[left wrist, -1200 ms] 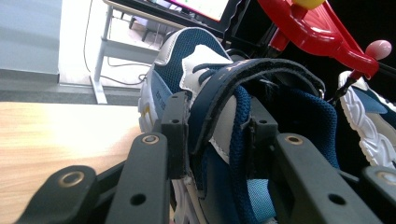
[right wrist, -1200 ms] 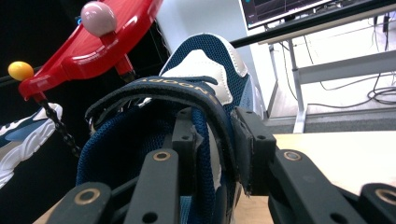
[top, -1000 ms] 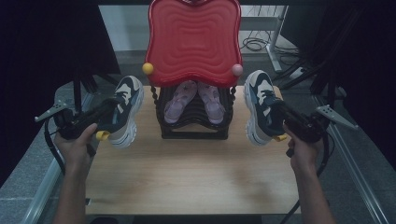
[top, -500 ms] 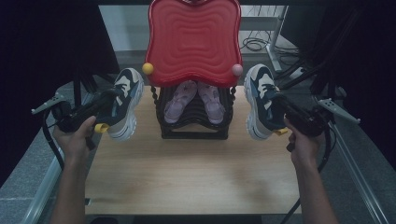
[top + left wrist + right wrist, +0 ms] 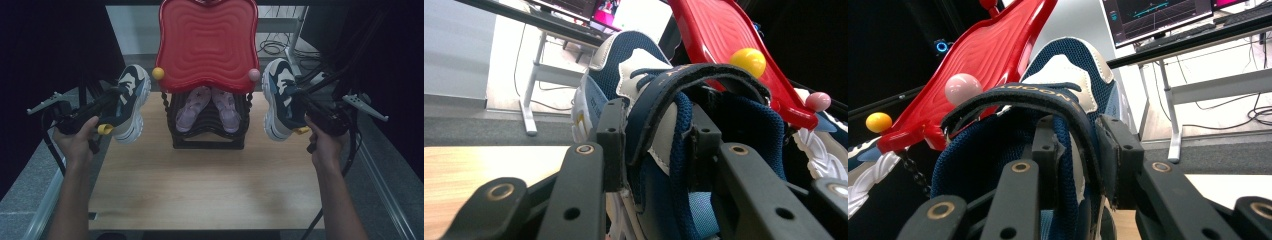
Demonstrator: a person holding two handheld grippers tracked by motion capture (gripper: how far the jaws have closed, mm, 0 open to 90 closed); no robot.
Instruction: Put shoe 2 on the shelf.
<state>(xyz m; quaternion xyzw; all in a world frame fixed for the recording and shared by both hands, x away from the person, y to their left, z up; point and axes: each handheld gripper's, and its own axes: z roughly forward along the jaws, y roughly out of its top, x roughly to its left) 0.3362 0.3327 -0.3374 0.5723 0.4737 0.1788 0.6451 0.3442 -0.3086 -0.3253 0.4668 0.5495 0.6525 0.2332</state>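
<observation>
Each sneaker [image 5: 129, 102] [image 5: 280, 97] is clamped at its collar by a gripper [image 5: 107, 100] [image 5: 305, 107], so both are held clear of the table [image 5: 210, 190] beside the rack [image 5: 207, 127].

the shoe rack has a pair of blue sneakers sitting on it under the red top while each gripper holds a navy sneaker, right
Not quite. In the high view the shoes on the black rack under the red top are pink, not blue. The left gripper and right gripper do each hold a navy sneaker.
</observation>
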